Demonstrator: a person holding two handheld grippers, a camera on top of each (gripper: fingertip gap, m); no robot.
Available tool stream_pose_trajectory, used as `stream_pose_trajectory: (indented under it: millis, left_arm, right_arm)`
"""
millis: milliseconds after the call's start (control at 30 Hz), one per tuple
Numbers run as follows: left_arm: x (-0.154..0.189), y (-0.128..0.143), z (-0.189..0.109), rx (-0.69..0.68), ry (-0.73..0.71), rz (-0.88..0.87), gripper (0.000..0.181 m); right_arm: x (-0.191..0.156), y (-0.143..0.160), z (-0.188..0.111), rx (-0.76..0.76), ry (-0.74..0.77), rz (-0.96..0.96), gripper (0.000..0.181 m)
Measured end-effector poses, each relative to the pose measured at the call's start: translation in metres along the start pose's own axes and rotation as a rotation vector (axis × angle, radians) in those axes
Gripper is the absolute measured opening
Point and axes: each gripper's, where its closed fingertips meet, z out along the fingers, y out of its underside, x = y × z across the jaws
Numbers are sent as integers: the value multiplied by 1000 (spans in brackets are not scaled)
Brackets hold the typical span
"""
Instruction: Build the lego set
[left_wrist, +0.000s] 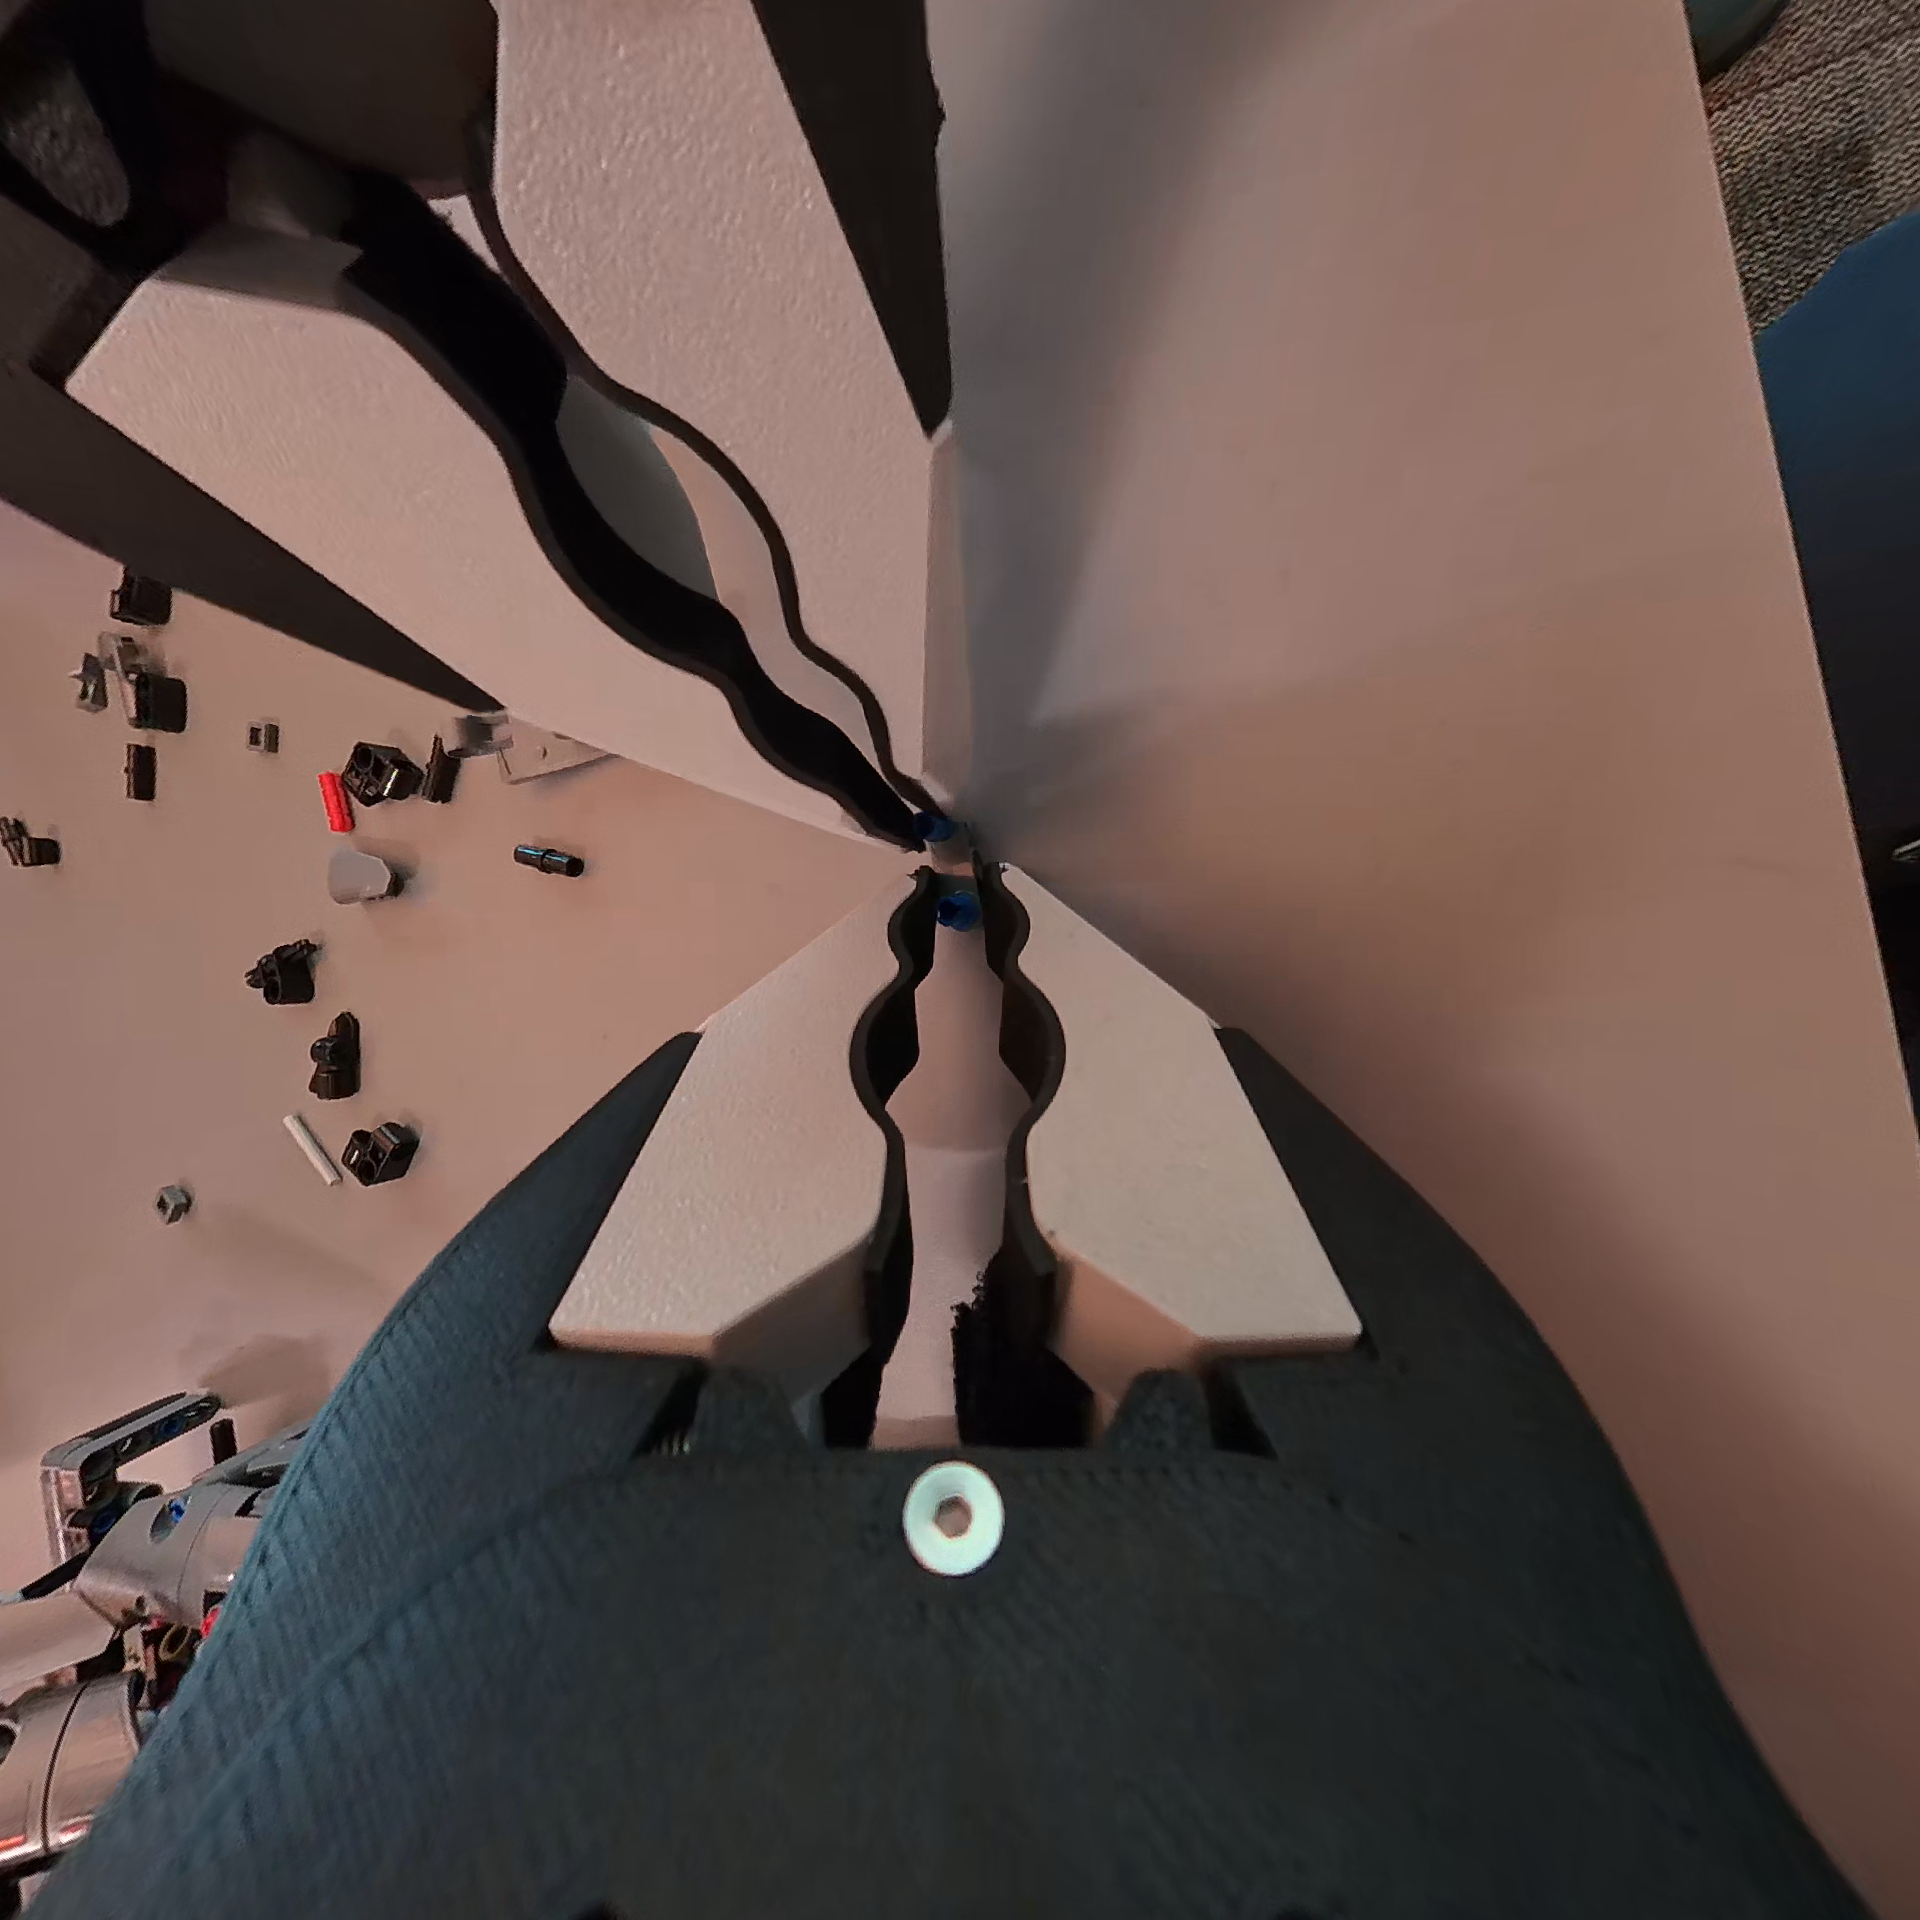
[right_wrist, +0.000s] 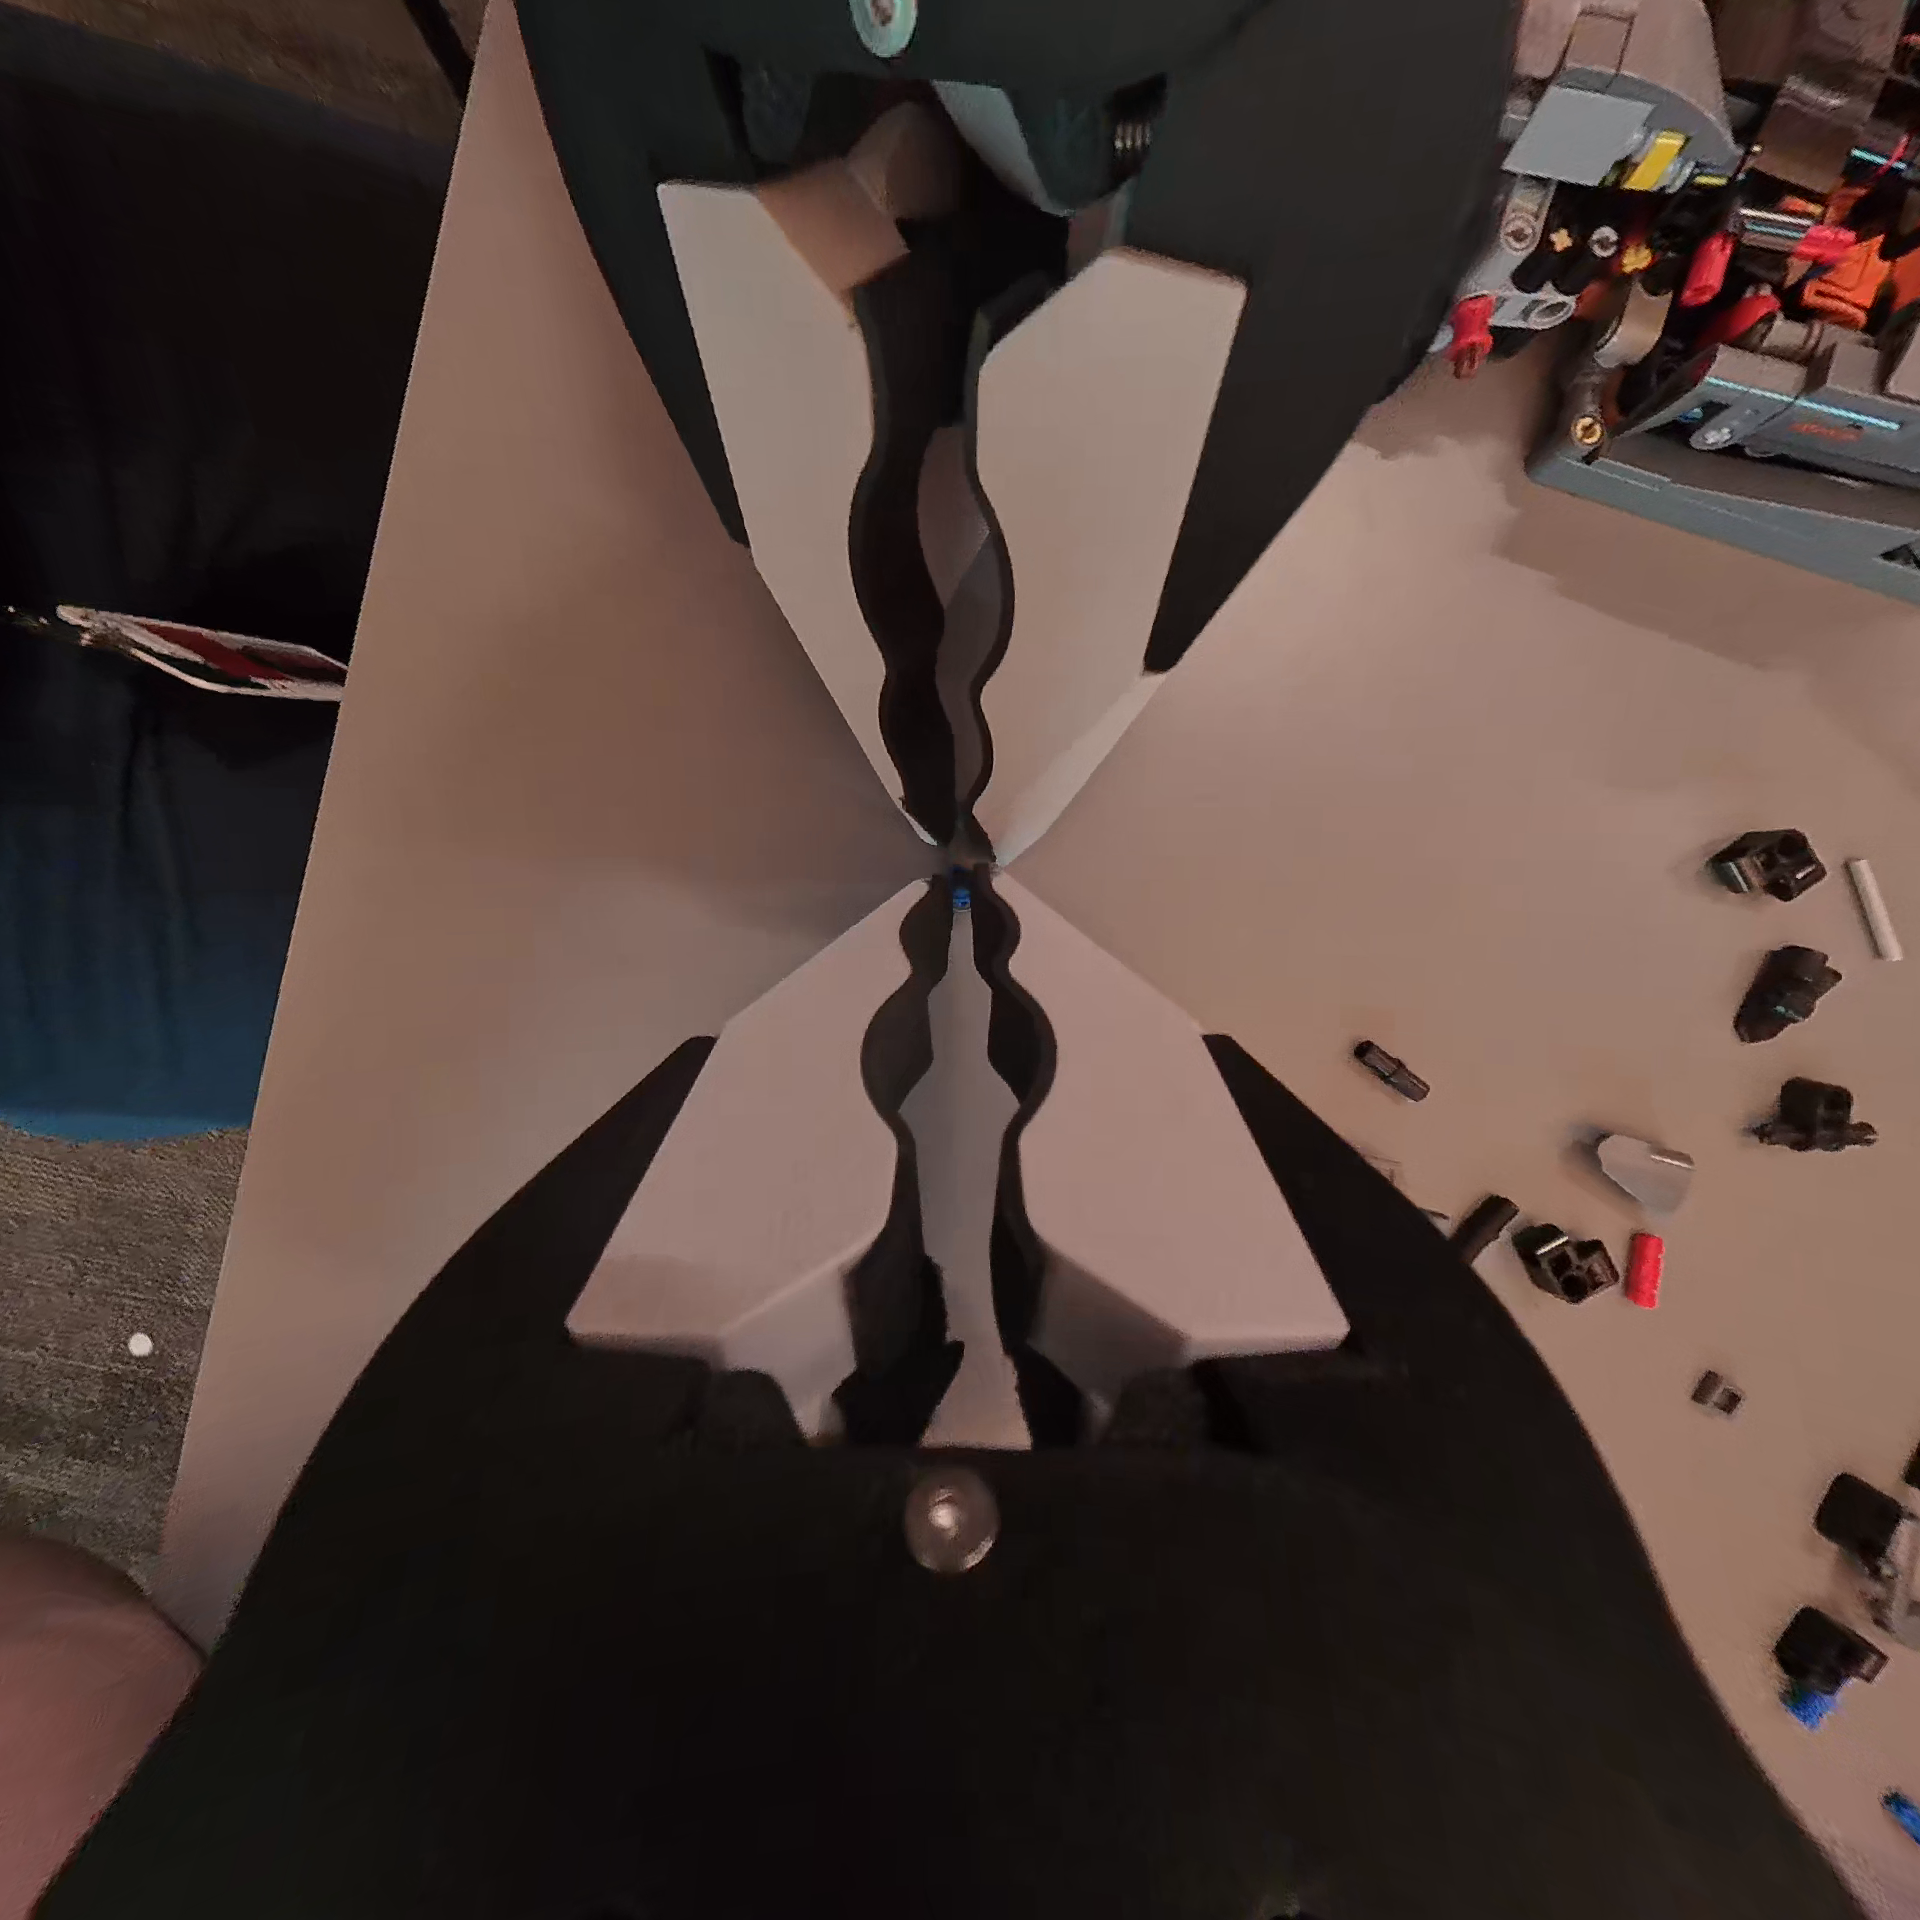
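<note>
Facing tip to tip above desk (left_wrist: 1403, 727): left hand-held gripper (left_wrist: 951, 883) and right hand-held gripper (right_wrist: 961, 883), each clenched on a small blue plastic pin (left_wrist: 953, 913), axes crosswise.

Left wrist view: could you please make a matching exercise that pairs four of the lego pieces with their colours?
Things:
1. pin in the left tongs
2. stubby cylinder
3. wedge piece
4. thin rod

Colours:
a. white
b. red
c. blue
d. grey

Pairs: 1-c; 2-b; 3-d; 4-a
</note>
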Motion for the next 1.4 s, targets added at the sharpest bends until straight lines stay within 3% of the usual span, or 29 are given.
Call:
stream_pose_trajectory:
  millis: [833, 1400]
  left_arm:
    - [1, 0, 2, -23, -32, -81, 6]
    - [1, 0, 2, 7, -18, -113, 6]
  right_arm:
    - [4, 0, 1, 150, 170, 455, 2]
    - [3, 1, -3, 285, 193, 525, 1]
